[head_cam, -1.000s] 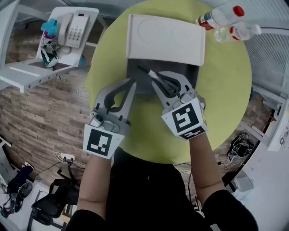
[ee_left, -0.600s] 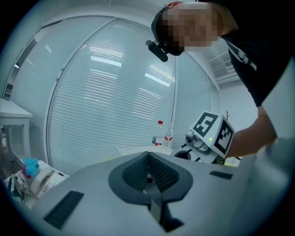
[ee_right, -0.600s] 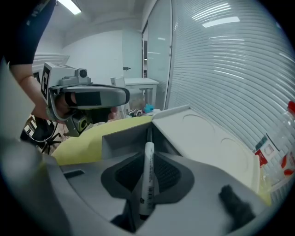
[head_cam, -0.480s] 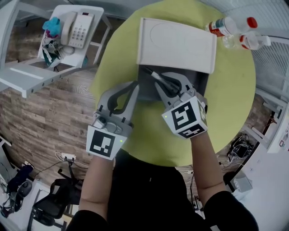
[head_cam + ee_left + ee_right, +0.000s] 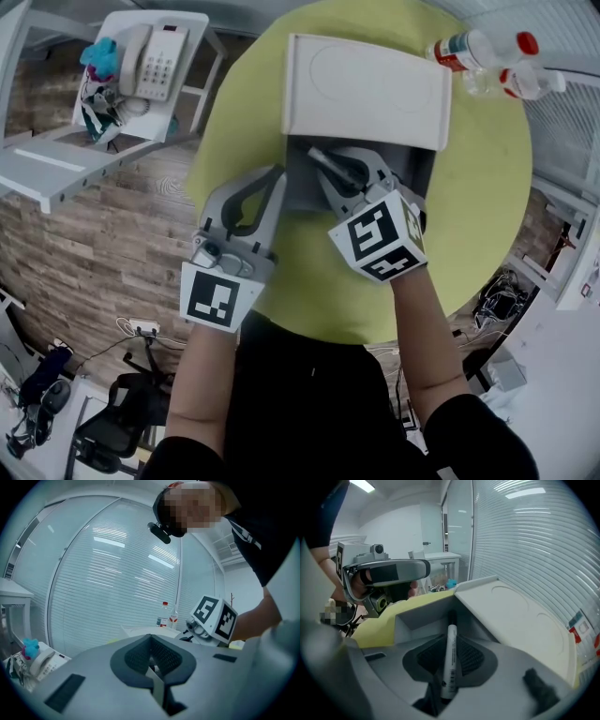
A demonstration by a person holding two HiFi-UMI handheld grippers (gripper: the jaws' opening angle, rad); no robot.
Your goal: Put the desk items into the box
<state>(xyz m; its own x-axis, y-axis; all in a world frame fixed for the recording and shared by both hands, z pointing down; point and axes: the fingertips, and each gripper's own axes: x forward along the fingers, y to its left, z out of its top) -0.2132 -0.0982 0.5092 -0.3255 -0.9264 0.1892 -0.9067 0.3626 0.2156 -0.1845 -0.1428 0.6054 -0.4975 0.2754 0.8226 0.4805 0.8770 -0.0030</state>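
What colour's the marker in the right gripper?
Marker: white, black tip; clearest in the right gripper view.

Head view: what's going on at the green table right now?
A person works two handheld grippers. The right gripper is shut on a white marker, holding it over the open grey box on the green table. The left gripper is shut and empty beside the box. The marker is not yet released.

The box stood open from above; its white lid blocked the far edge, two bottles beyond at right.
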